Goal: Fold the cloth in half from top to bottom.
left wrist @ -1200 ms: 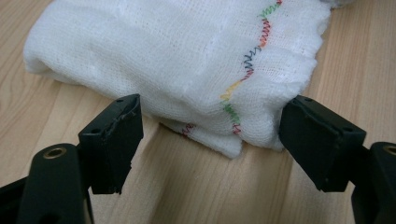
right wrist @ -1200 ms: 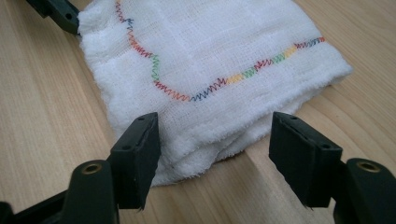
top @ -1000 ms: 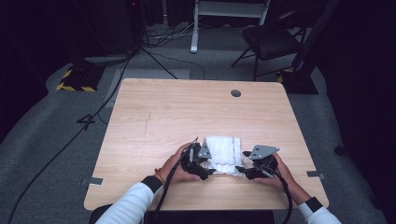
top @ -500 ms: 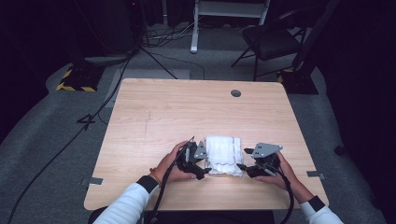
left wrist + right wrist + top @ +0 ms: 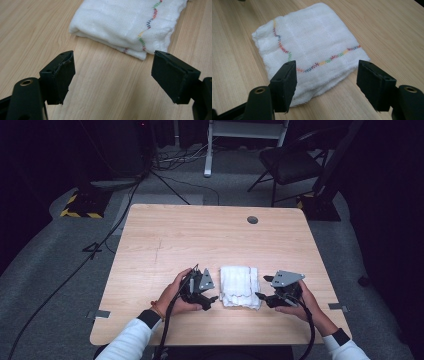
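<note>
A folded white cloth (image 5: 241, 286) with a rainbow-coloured stitched line lies flat on the wooden table (image 5: 200, 240), near its front edge. My left gripper (image 5: 214, 300) rests just left of the cloth, open, with bare wood between its jaws. In the left gripper view the cloth (image 5: 120, 22) lies ahead of the left gripper (image 5: 113, 57), a short gap away. My right gripper (image 5: 261, 296) sits at the cloth's right front corner, open. In the right gripper view the cloth's (image 5: 312, 37) near edge lies between the jaws of the right gripper (image 5: 327, 66), and the pads stand clear of it.
A round cable hole (image 5: 252, 220) is in the table's far right part. Beyond the table stand a dark chair (image 5: 290, 162) and a white frame (image 5: 245, 132). Cables cross the grey floor, and a yellow-and-black striped block (image 5: 80, 205) lies at the left.
My left gripper has drawn back a little to the left, off the cloth's edge. The cloth now lies flatter. The right gripper has hardly moved.
</note>
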{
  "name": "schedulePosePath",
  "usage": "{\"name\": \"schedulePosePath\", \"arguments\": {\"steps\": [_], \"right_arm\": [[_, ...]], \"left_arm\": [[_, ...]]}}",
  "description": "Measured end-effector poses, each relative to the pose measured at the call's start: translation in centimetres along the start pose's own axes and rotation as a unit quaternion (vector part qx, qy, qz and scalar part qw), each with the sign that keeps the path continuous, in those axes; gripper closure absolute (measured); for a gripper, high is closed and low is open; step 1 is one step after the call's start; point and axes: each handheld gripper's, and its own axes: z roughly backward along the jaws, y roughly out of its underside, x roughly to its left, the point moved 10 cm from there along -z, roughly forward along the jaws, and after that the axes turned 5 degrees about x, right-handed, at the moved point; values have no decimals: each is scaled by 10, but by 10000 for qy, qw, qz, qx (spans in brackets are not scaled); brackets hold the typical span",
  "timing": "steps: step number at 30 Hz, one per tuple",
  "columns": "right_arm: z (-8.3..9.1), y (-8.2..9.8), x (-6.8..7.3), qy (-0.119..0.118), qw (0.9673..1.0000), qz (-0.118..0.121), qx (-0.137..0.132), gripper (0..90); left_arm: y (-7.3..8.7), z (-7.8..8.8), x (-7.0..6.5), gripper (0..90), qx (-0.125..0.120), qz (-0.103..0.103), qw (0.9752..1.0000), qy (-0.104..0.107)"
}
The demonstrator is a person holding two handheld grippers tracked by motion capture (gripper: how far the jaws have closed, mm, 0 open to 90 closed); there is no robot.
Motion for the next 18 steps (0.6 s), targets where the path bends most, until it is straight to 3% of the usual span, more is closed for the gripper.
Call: {"name": "schedulePosePath", "arguments": {"steps": [18], "right_arm": [[14, 14, -7, 254, 9996, 33, 123, 318]], "left_arm": [[35, 26, 15, 194, 295, 95, 9977, -603]]}}
